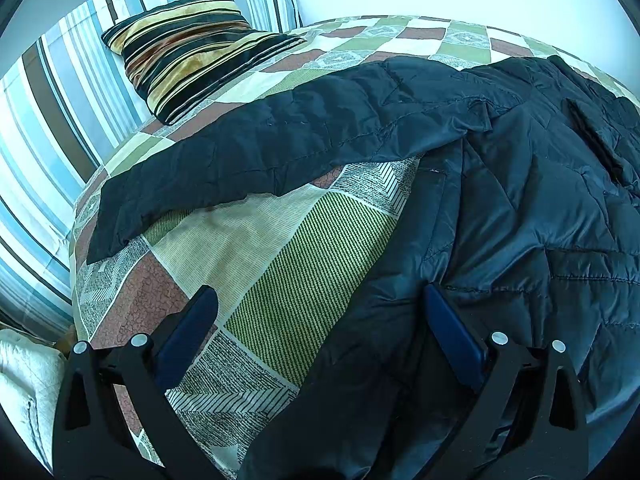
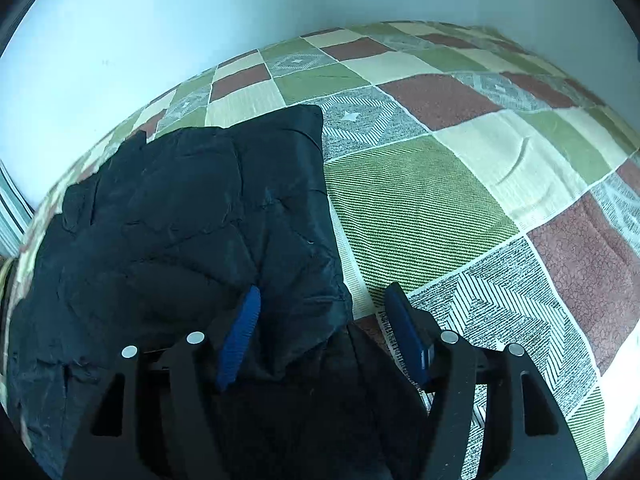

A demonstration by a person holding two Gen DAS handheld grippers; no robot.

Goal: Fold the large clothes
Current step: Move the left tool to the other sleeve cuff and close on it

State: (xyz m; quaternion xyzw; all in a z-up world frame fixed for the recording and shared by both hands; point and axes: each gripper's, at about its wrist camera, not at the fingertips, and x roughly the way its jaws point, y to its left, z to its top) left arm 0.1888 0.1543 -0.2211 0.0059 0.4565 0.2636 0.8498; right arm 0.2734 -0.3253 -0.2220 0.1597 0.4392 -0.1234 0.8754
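A dark navy quilted jacket (image 1: 520,208) lies on the patchwork bed cover (image 1: 240,240). One sleeve (image 1: 248,160) stretches out to the left toward the pillow. My left gripper (image 1: 320,300) is open, low over the jacket's left edge, its right finger on the fabric and its left finger over bare cover. In the right wrist view the jacket (image 2: 192,220) fills the left half, with a sleeve folded over its body. My right gripper (image 2: 322,300) is open around the jacket's near right edge, left finger on the fabric, right finger over the cover (image 2: 460,184).
A striped black and gold cushion (image 1: 192,48) lies at the head of the bed against blue striped pillows (image 1: 52,120). A pale wall (image 2: 200,20) runs along the bed's far side. A white quilted item (image 1: 24,392) sits low at the left.
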